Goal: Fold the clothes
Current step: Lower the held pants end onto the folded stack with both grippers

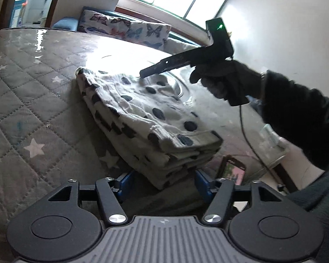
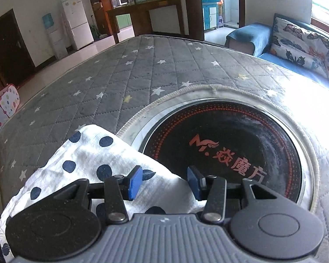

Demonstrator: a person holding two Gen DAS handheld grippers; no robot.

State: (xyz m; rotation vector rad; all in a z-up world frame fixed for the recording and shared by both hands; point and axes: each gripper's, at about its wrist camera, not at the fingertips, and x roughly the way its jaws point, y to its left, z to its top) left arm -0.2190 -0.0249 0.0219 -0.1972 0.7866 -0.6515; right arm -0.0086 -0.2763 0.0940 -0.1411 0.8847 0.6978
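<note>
Lying folded in a thick stack on the star-quilted cover (image 1: 22,100), the polka-dot garment (image 1: 147,118) has its near corner between the left gripper (image 1: 162,183), whose blue pads stand spread on either side of it, gripping nothing. The right gripper (image 2: 164,180) hangs over the cloth's far edge, fingers apart and empty, beside a round black cooktop (image 2: 241,140) set into the surface. A butterfly-print cushion (image 2: 304,46) lies on a blue sofa (image 2: 250,35); a white fridge (image 2: 76,22) stands beyond.

- Left gripper (image 1: 160,184): black linkage arms, silver screws, blue pads, ribbed grey housing behind the jaws.
- Right gripper (image 2: 164,185): matching; green light, trailing black cable, dark glove, dark sleeve.
</note>
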